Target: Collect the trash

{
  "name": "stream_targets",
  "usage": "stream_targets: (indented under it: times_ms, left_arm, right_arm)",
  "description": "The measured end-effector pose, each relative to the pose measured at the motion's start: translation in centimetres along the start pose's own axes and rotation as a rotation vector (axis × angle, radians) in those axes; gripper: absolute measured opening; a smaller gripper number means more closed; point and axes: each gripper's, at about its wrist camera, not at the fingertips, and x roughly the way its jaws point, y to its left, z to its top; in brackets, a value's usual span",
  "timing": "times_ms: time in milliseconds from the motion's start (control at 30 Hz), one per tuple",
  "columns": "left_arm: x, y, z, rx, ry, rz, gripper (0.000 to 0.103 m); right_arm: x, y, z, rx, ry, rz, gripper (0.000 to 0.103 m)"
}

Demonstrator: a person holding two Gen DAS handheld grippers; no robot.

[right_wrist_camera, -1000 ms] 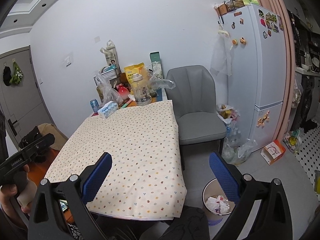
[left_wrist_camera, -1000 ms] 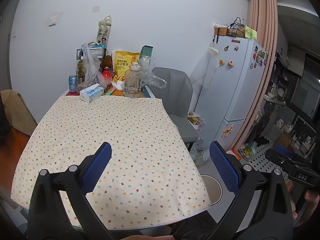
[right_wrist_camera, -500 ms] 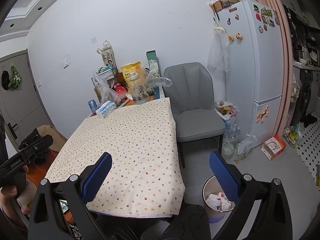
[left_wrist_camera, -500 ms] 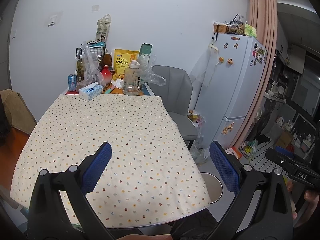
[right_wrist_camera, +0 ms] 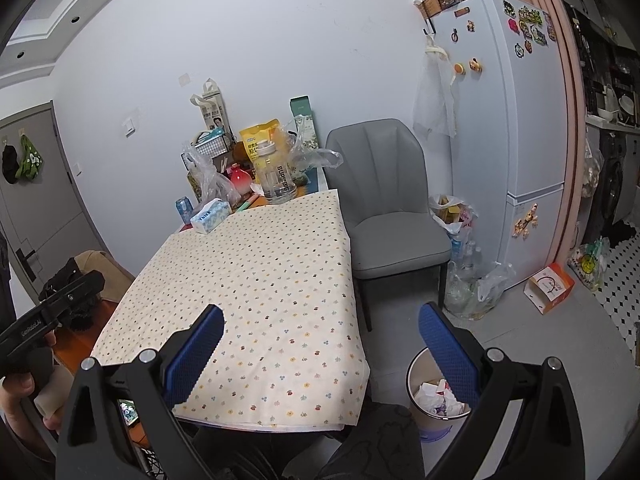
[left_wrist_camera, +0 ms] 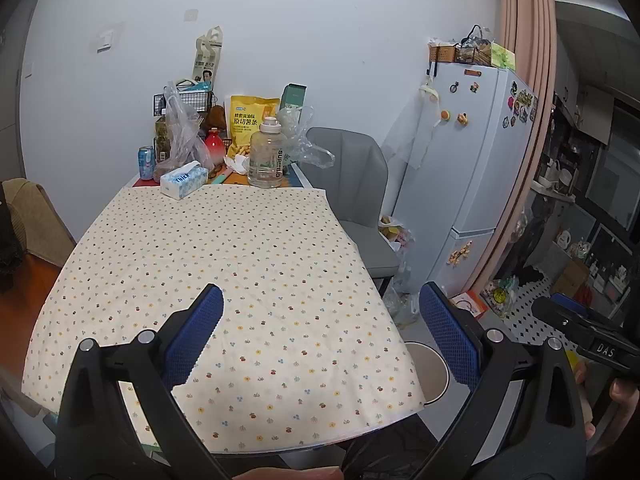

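Observation:
My left gripper point(left_wrist_camera: 320, 336) is open and empty, held above the near end of a table with a flowered cloth point(left_wrist_camera: 224, 264). My right gripper point(right_wrist_camera: 320, 344) is open and empty, above the table's near right corner point(right_wrist_camera: 280, 320). A round trash bin point(right_wrist_camera: 434, 396) with crumpled paper in it stands on the floor by that corner; its rim also shows in the left wrist view point(left_wrist_camera: 430, 368). A crumpled white tissue point(left_wrist_camera: 239, 162) lies among the things at the table's far end.
At the far end stand a tissue box point(left_wrist_camera: 185, 179), a clear water bottle point(left_wrist_camera: 267, 156), a yellow snack bag point(left_wrist_camera: 251, 120), a can point(left_wrist_camera: 146, 162) and plastic bags. A grey chair point(right_wrist_camera: 384, 216), a white fridge point(right_wrist_camera: 508, 128) and floor bags point(right_wrist_camera: 476, 284) are right.
Both grippers have drawn back and risen slightly, so the table looks a little farther away. Both stay open and empty.

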Motion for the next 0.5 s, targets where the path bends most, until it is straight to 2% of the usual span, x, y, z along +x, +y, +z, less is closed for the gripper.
stream_targets:
  times_ms: [500]
  left_arm:
    - [0.08, 0.02, -0.20, -0.005, 0.003, 0.008, 0.097]
  right_arm:
    - [0.03, 0.08, 0.03, 0.002, 0.001, -0.002, 0.096]
